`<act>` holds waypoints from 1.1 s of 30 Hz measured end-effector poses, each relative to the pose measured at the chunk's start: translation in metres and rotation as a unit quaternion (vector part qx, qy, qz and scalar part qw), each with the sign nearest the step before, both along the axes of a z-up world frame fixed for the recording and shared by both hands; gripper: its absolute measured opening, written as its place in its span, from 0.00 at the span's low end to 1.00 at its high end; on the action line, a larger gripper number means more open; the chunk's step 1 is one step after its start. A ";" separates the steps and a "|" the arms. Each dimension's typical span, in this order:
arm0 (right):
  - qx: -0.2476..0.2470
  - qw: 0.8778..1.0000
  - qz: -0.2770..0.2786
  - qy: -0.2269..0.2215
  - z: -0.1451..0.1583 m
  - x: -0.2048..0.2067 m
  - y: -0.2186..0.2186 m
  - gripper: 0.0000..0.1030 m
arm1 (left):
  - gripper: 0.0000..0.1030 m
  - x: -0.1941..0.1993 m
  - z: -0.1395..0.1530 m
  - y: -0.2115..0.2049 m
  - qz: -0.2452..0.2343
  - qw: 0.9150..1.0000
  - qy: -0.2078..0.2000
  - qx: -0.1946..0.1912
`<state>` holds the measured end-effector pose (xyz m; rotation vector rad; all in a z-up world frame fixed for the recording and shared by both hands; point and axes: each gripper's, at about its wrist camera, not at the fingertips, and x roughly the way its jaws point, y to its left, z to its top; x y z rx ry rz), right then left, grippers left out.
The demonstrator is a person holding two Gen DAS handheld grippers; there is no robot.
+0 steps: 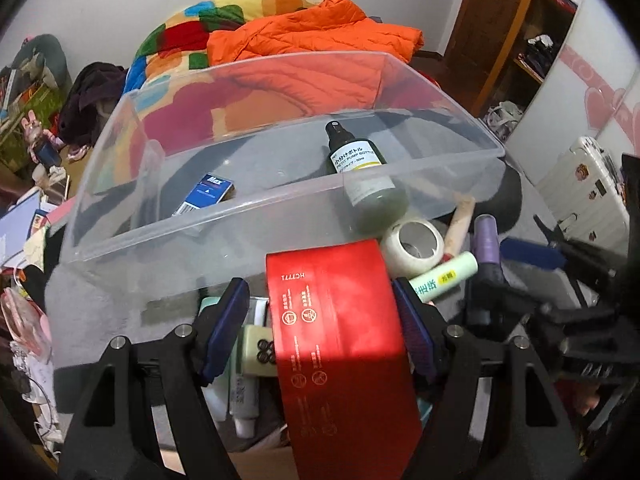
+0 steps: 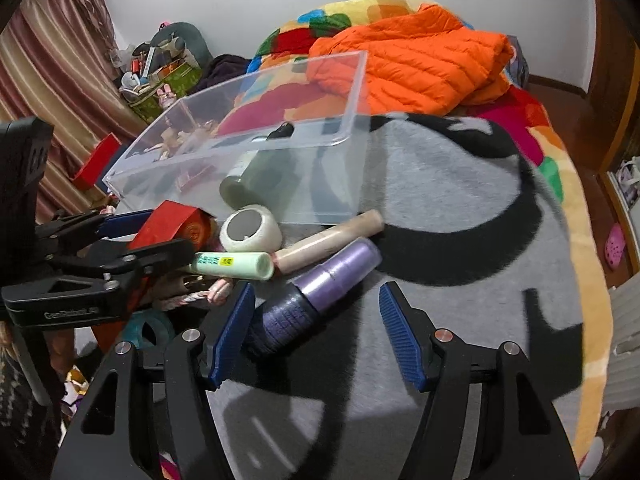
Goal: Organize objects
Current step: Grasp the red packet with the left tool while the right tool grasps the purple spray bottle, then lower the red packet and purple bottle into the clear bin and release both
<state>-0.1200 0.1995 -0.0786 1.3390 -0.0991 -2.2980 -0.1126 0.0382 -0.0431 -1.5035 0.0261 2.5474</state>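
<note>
Red tape roll clamped in left tool, just before clear bin | right tool open, purple bottle between fingers, long axis diagonal toward bin

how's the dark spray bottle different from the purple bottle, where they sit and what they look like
The dark spray bottle lies inside the clear bin; the purple bottle lies outside it on the grey blanket. The spray bottle is dark green with a white printed label and a small black pump top; the purple bottle shows no label and has a wide, ribbed dark cap. The purple bottle sits between the open right claw's fingers, ungripped. Both lie on their sides.
</note>
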 end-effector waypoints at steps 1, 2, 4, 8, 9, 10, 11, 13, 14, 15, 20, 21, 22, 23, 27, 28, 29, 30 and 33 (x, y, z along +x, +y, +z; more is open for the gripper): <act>-0.002 1.000 -0.001 -0.002 -0.001 0.000 0.000 0.59 | 0.64 0.001 0.000 -0.001 0.001 1.000 0.001 0.005; -0.002 1.000 -0.001 -0.001 0.000 0.001 0.000 0.58 | 0.58 0.002 0.001 -0.002 0.001 1.000 0.002 0.007; -0.008 1.000 0.002 -0.001 0.002 0.003 0.003 0.54 | 0.55 0.008 0.004 -0.005 0.003 1.000 0.009 0.010; -0.018 1.000 0.010 -0.006 0.007 0.009 0.012 0.43 | 0.52 0.019 0.013 -0.013 0.011 0.999 0.023 0.018; -0.014 1.000 0.013 -0.004 0.008 0.011 0.014 0.42 | 0.52 0.022 0.015 -0.016 0.013 0.999 0.027 0.023; -0.005 1.000 0.015 -0.001 0.011 0.014 0.015 0.42 | 0.52 0.024 0.017 -0.018 0.015 0.999 0.031 0.025; 0.003 1.000 0.018 0.001 0.012 0.015 0.016 0.42 | 0.52 0.027 0.020 -0.020 0.017 0.999 0.035 0.026; 0.020 0.999 0.026 0.003 0.015 0.016 0.016 0.42 | 0.52 0.034 0.026 -0.024 0.022 0.998 0.047 0.031; 0.022 0.999 0.029 0.000 0.015 0.015 0.016 0.42 | 0.52 0.037 0.029 -0.026 0.023 0.998 0.052 0.033; 0.021 0.999 0.029 -0.007 0.014 0.012 0.015 0.42 | 0.52 0.039 0.032 -0.027 0.025 0.997 0.057 0.035; -0.008 0.999 0.022 -0.047 0.003 -0.005 -0.001 0.42 | 0.52 0.053 0.046 -0.034 0.031 0.995 0.084 0.047; -0.008 0.998 0.020 -0.052 0.001 -0.006 -0.006 0.42 | 0.52 0.055 0.048 -0.036 0.030 0.994 0.088 0.051; -0.006 0.998 0.017 -0.052 0.000 -0.006 -0.009 0.43 | 0.52 0.057 0.049 -0.036 0.029 0.994 0.091 0.052; -0.001 0.999 0.014 -0.050 0.000 -0.006 -0.011 0.45 | 0.52 0.060 0.051 -0.037 0.029 0.994 0.095 0.052; 0.002 0.999 0.008 -0.052 0.003 -0.001 -0.013 0.39 | 0.52 0.064 0.056 -0.040 0.028 0.993 0.107 0.049; -0.004 0.998 0.010 -0.056 0.003 0.001 -0.011 0.37 | 0.52 0.064 0.057 -0.042 0.029 0.992 0.110 0.049; -0.010 0.998 0.010 -0.060 0.004 0.003 -0.009 0.32 | 0.52 0.064 0.059 -0.044 0.031 0.992 0.113 0.051; -0.010 0.998 0.009 -0.061 0.006 0.005 -0.007 0.32 | 0.52 0.064 0.061 -0.046 0.032 0.991 0.115 0.053; -0.002 0.999 0.006 -0.053 0.012 0.014 -0.002 0.30 | 0.52 0.065 0.068 -0.052 0.040 0.989 0.128 0.055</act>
